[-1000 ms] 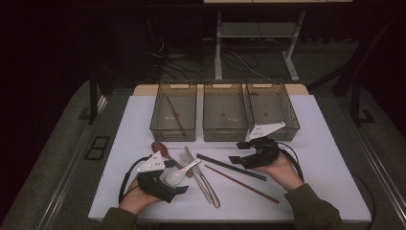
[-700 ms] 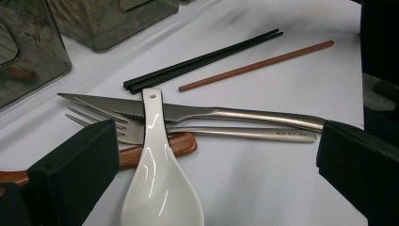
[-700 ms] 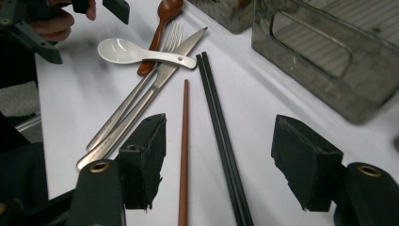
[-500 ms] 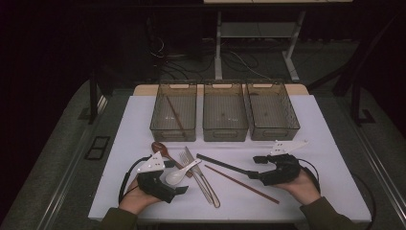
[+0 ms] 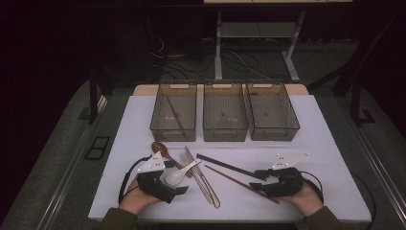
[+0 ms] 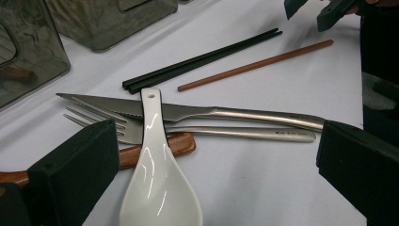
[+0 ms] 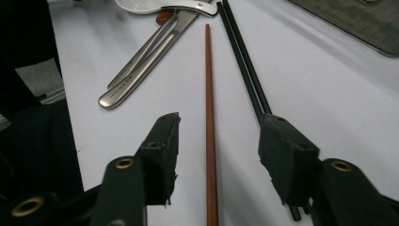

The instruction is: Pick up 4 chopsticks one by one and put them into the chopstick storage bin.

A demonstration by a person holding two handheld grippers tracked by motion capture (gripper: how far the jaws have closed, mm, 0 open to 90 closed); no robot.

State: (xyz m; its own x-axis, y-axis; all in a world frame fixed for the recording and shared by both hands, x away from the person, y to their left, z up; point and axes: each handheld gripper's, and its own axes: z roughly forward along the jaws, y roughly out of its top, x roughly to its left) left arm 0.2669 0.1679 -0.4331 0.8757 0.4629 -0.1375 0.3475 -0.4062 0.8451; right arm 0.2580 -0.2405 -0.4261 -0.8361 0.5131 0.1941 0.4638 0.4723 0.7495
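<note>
We see three smoky clear plastic bins (image 5: 225, 117) in a row at the white table's (image 5: 330, 143) far edge; the left one holds a brown wooden chopstick (image 5: 175, 115). Near the front edge, our right gripper (image 7: 216, 155) has just been closing, jaws astride but not touching a slim reddish-brown wooden chopstick (image 7: 208, 117), beside two black chopsticks (image 7: 244, 70). Our left gripper (image 6: 211, 160) is spread over a glossy white ceramic spoon (image 6: 157, 174), near the steel knife (image 6: 188, 112).
</note>
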